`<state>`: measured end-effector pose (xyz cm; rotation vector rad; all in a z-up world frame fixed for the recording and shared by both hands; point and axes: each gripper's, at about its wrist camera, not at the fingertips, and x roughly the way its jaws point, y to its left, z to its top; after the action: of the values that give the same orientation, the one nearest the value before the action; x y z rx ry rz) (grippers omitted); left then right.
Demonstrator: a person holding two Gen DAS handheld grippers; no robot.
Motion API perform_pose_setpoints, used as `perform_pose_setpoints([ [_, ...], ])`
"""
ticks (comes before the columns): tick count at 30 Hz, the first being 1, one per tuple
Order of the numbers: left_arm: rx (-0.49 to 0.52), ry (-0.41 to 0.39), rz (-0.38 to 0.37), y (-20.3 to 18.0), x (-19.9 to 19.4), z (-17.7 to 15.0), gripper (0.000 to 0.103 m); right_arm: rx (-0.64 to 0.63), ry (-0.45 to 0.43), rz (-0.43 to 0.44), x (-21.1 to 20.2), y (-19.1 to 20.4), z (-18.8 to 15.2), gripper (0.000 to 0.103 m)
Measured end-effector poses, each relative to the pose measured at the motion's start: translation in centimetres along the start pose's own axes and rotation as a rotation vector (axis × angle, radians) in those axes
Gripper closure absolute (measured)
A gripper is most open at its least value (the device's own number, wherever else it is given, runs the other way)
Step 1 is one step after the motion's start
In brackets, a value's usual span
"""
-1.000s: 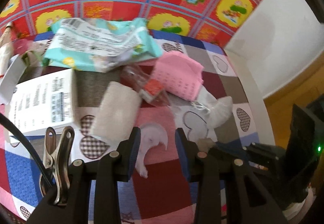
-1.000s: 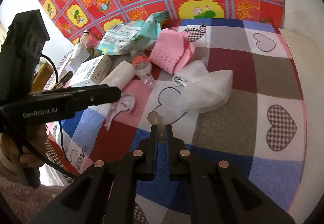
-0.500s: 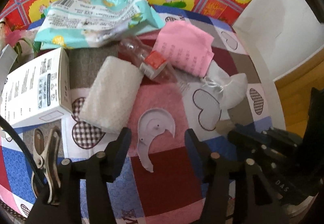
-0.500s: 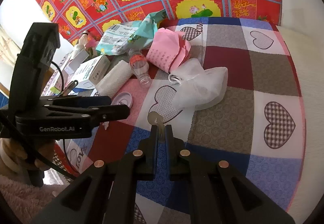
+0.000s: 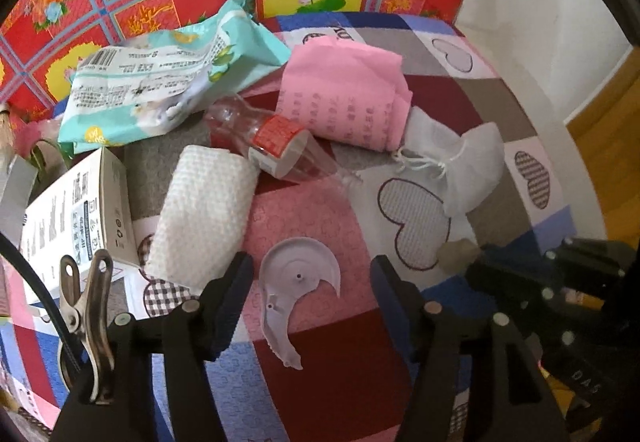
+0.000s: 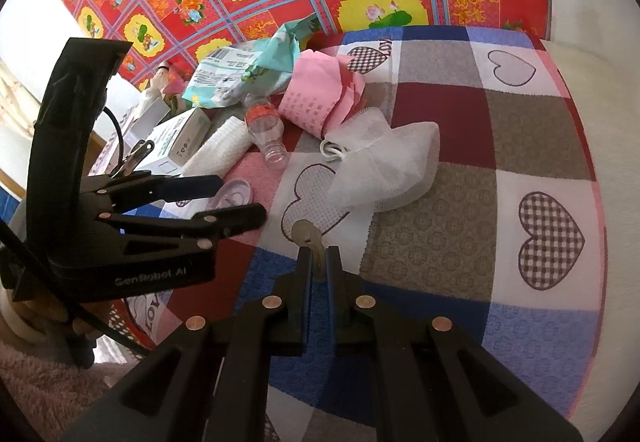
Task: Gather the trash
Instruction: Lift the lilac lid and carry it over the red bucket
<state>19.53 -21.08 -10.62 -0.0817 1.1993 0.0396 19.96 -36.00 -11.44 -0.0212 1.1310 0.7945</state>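
Lettering "GenRobot AI" marks your left gripper [image 6: 240, 198]; its jaws, just widened, straddle the broken plastic lid [image 5: 298, 282] untouched on the table [image 6: 532, 130]. Your right gripper [image 6: 318, 262] pinches a small tan scrap [image 6: 306, 234]. "Love" shows on the cloth.

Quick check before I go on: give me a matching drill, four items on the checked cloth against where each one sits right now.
Items:
1. white plastic piece
2. clear bottle
3. mesh pouch
4. small tan scrap

Places:
A. pinched in the shut right gripper
B. flat between the open jaws of the left gripper, untouched
C. beside the pink paper, drawstring toward it
D. lying on its side, between the white roll and the pink paper

Pairs: 1-B, 2-D, 3-C, 4-A
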Motion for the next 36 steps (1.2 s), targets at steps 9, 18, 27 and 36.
perform_pose_setpoints([
  [9, -0.018, -0.016, 0.007, 0.4, -0.2, 0.1, 0.061, -0.001, -0.006, 0.005, -0.2, 0.0, -0.3, 0.095],
  [18, -0.046, -0.025, -0.058, 1.2, -1.6, -0.7, 0.061, 0.018, -0.035, 0.007, -1.2, 0.3, -0.7, 0.095],
  [27, -0.061, -0.054, -0.098, 2.0, -3.4, -1.1, 0.061, 0.023, -0.058, -0.041, -2.5, 1.7, -1.7, 0.096],
  [36, -0.002, -0.083, -0.148, 2.3, -5.1, -2.1, 0.061, 0.090, -0.127, -0.114, -4.4, 3.7, -3.6, 0.096],
])
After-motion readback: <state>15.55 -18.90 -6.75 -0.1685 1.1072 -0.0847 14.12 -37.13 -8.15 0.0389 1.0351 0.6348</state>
